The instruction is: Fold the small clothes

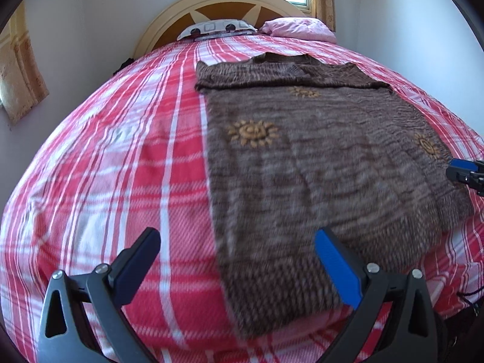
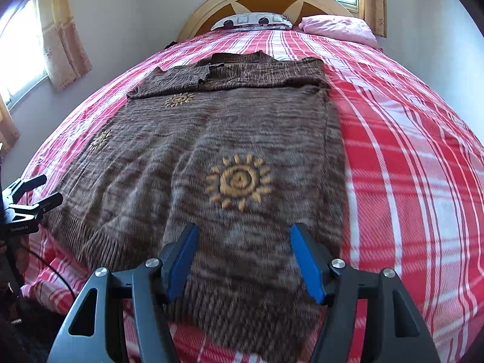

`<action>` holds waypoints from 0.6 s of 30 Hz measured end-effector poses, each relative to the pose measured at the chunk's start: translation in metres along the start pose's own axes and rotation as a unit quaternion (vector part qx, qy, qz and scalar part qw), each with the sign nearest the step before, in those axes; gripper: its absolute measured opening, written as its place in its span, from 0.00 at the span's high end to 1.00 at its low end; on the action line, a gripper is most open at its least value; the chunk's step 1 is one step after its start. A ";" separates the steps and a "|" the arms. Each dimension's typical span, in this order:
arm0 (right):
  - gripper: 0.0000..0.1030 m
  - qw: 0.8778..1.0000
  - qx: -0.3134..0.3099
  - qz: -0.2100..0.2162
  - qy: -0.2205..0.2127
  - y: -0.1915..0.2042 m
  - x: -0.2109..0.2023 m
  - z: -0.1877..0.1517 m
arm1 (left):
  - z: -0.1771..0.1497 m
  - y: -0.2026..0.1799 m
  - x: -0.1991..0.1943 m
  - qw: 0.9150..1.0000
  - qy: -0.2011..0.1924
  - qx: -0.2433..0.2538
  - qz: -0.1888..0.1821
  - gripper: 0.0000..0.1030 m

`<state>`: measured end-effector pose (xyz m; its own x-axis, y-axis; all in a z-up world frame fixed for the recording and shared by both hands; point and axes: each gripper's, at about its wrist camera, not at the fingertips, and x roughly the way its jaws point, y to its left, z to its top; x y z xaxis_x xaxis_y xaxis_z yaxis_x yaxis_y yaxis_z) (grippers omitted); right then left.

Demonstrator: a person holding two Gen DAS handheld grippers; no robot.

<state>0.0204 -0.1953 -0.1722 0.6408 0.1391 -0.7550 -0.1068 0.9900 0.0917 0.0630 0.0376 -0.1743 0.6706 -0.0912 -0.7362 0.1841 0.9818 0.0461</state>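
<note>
A brown knitted sweater (image 1: 317, 163) with yellow sun patterns lies flat on the bed, its sleeves folded across the top. It also shows in the right wrist view (image 2: 211, 157). My left gripper (image 1: 239, 239) is open and empty above the sweater's near left hem corner. My right gripper (image 2: 243, 236) is open and empty above the near right part of the hem. The right gripper's tip shows at the right edge of the left wrist view (image 1: 466, 172); the left gripper shows at the left edge of the right wrist view (image 2: 33, 193).
The bed carries a red and white plaid blanket (image 1: 121, 166). A patterned pillow (image 1: 217, 28) and a pink pillow (image 1: 299, 28) lie at the headboard (image 1: 217, 3). Curtained windows stand behind and to the left (image 2: 60, 45). A black cable (image 2: 57, 275) hangs by the bed's near left edge.
</note>
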 end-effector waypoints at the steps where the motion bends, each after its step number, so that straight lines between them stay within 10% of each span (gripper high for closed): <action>1: 0.38 1.000 0.002 0.000 0.001 -0.002 -0.002 -0.003 | -0.004 0.002 -0.001 1.000 0.003 -0.005 -0.002 0.00; 18: 0.38 0.998 0.064 -0.005 0.012 -0.045 -0.030 -0.043 | -0.027 0.003 -0.017 0.998 0.007 -0.044 -0.050 0.23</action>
<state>-0.0272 -0.2447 -0.1815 0.6226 0.1301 -0.7716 -0.0008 0.9862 0.1657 0.0327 0.0469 -0.1804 0.6413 -0.1876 -0.7440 0.1860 0.9787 -0.0865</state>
